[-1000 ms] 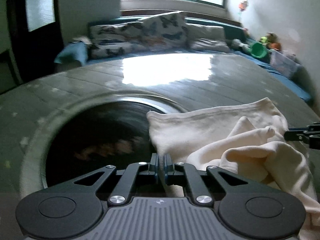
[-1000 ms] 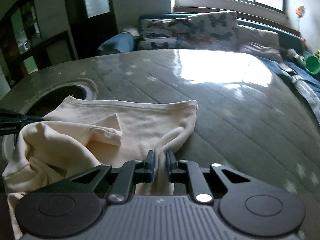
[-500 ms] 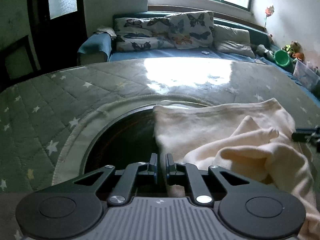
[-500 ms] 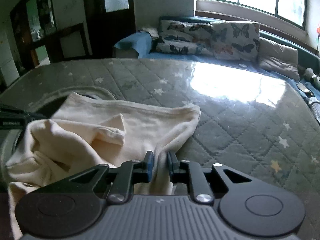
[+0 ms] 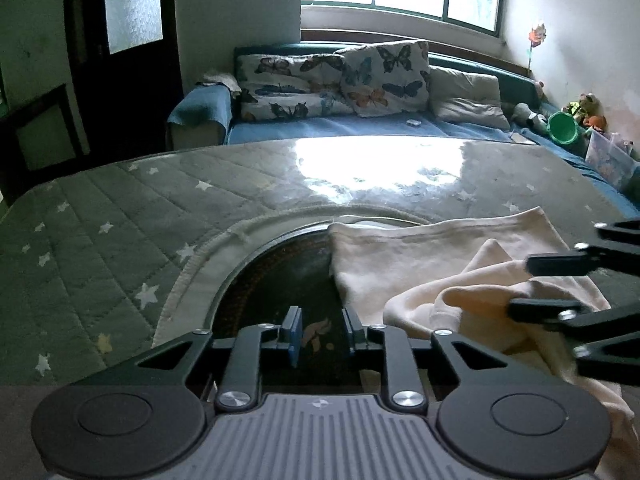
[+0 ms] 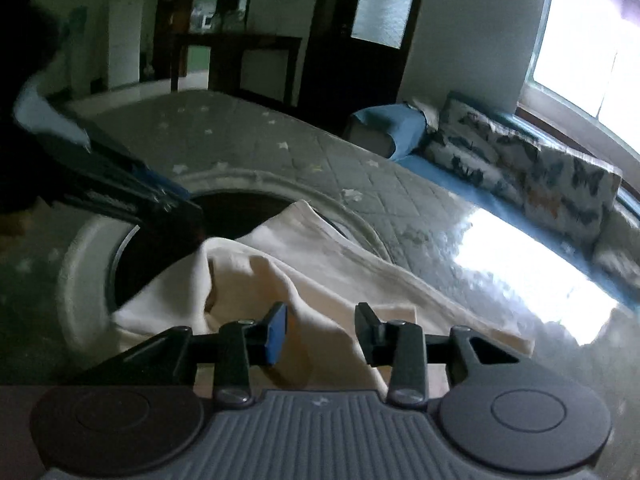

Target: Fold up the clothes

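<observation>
Since 1 second ago: both grippers released cream garment (image 5: 452, 256). Left gripper (image 5: 320, 330) opening, empty; right gripper (image 6: 320, 326) opening over cloth, ungripped. Likely regrasping for next fold.

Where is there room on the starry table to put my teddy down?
The starry grey cover is bare left of the round dark opening and across the far side, up to the blue sofa. The near right is crowded: the cream garment lies crumpled there, partly over the opening, with the left gripper and right gripper opening beside it.
</observation>
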